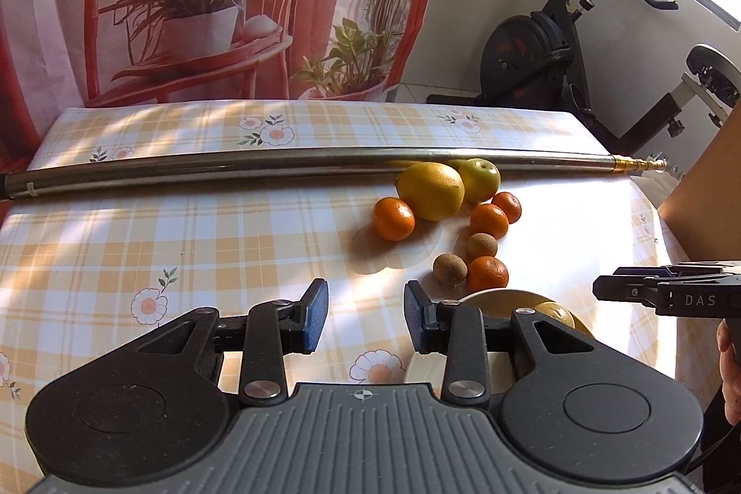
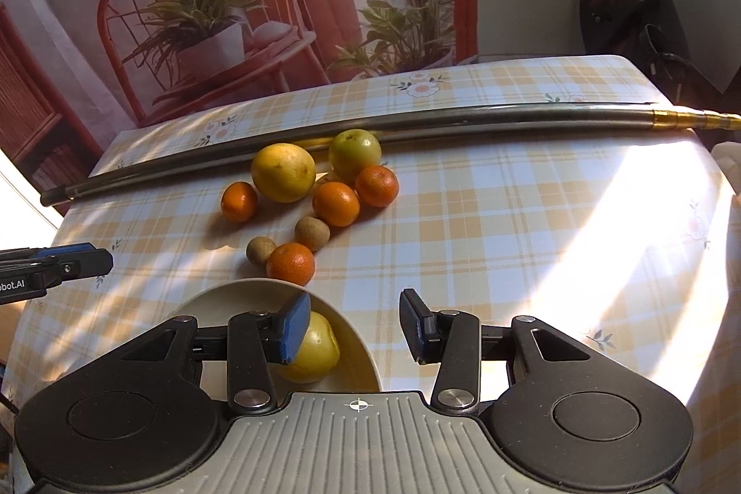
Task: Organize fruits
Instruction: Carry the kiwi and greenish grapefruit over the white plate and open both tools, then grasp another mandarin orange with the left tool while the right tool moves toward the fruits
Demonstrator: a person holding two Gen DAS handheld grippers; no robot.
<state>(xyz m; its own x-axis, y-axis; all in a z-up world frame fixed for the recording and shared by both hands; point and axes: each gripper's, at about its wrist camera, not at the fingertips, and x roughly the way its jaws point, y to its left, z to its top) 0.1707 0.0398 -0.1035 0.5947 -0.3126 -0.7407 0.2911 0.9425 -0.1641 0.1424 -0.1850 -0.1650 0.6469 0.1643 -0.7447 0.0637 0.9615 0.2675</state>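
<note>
Two handheld grippers are hovering over a checked-cloth surface (image 2: pixel 509 216). The right gripper (image 2: pixel 354 327) is holding its fingers released and empty above a cream bowl (image 2: pixel 217 299), where one yellow fruit (image 2: pixel 315 355) is already sitting. The left gripper (image 1: pixel 366 320) is waiting alongside, fingers also spread, empty. Eight fruits are remaining loose beyond the bowl, against a metal pole (image 2: pixel 463 119): a large yellow citrus (image 2: pixel 283 172), a green apple (image 2: pixel 354 153), four tangerines, two small brown fruits. Sorting seems barely begun.
</note>
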